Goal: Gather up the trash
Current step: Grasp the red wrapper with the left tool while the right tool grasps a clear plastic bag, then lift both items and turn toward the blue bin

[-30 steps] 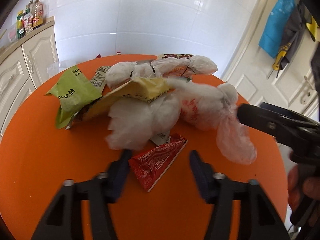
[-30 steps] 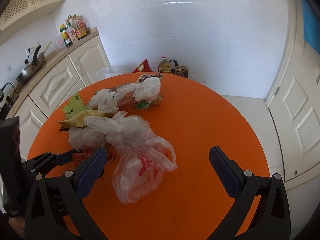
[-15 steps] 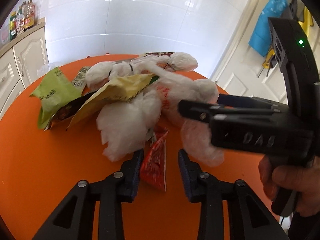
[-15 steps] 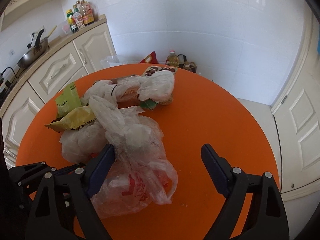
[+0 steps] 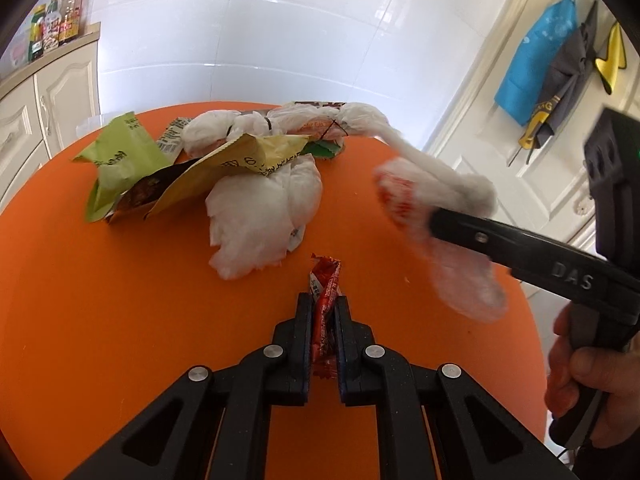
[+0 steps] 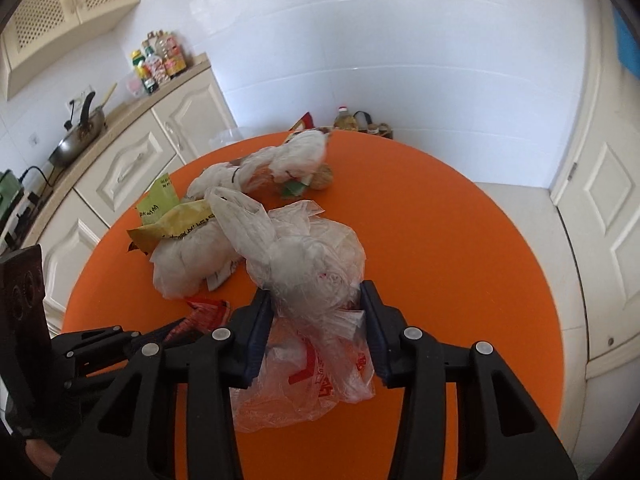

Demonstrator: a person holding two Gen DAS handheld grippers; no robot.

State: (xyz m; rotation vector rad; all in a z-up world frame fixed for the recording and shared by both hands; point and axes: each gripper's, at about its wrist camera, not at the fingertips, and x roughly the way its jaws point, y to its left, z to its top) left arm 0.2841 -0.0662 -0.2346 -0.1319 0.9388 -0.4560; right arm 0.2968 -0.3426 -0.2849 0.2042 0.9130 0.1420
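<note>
On the round orange table (image 5: 120, 320), my left gripper (image 5: 323, 300) is shut on a red snack wrapper (image 5: 325, 280) that stands on edge between its pads. A crumpled clear plastic bag with red print (image 6: 316, 264) fills the gap of my right gripper (image 6: 316, 300). Its jaws are closing and both pads press the bag's sides. In the left wrist view this bag (image 5: 440, 188) is blurred, off to the right of the heap. The heap holds a white bag (image 5: 260, 216), a yellow wrapper (image 5: 240, 160), a green wrapper (image 5: 120, 148) and tied white bags (image 5: 320, 120).
Cream cabinets (image 6: 132, 168) stand left of the table, with bottles (image 6: 160, 60) and a pan (image 6: 76, 140) on the counter. A white door (image 6: 608, 208) is at the right. Bottles and a bag (image 6: 360, 124) sit on the floor by the tiled wall. Clothes (image 5: 560, 60) hang on a door.
My left jaws closed onto the red wrapper, turning it on edge. The right gripper came down over the clear bag, its jaws narrowed around it, and the bag shifted right, away from the heap.
</note>
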